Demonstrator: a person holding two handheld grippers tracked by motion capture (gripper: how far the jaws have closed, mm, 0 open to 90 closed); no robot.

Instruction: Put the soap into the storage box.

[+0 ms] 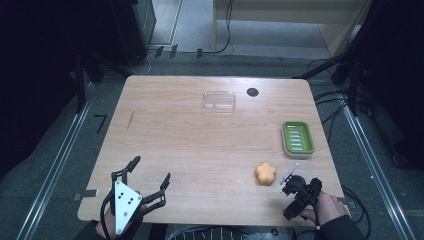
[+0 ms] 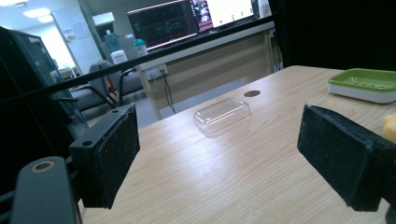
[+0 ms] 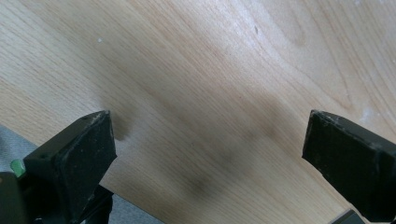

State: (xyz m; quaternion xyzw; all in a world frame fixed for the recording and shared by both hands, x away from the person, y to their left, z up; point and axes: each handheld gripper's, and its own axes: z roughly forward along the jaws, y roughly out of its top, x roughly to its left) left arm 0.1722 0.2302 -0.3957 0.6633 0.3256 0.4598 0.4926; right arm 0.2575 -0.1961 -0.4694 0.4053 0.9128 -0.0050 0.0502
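Observation:
An orange flower-shaped block (image 1: 265, 173) lies on the wooden table (image 1: 200, 150) near the front right; its edge peeks past a pad (image 2: 390, 127). Behind it sits a green ribbed soap dish (image 1: 297, 138) (image 2: 364, 84) on a white base. A clear plastic tray (image 1: 219, 100) (image 2: 222, 114) rests at the back centre. My left gripper (image 1: 150, 171) (image 2: 219, 158) hovers open over the front left corner, nothing between its pads. My right gripper (image 1: 296, 186) (image 3: 210, 154), held in a hand, points down at bare wood right of the orange block, jaws wide apart and empty.
A round dark hole (image 1: 252, 92) (image 2: 252, 93) marks the tabletop right of the clear tray. The table's front edge and grey floor (image 3: 9, 135) lie close under the right gripper. Cables (image 1: 330, 107) run on the floor to the right, and metal rails (image 1: 55, 165) flank the table.

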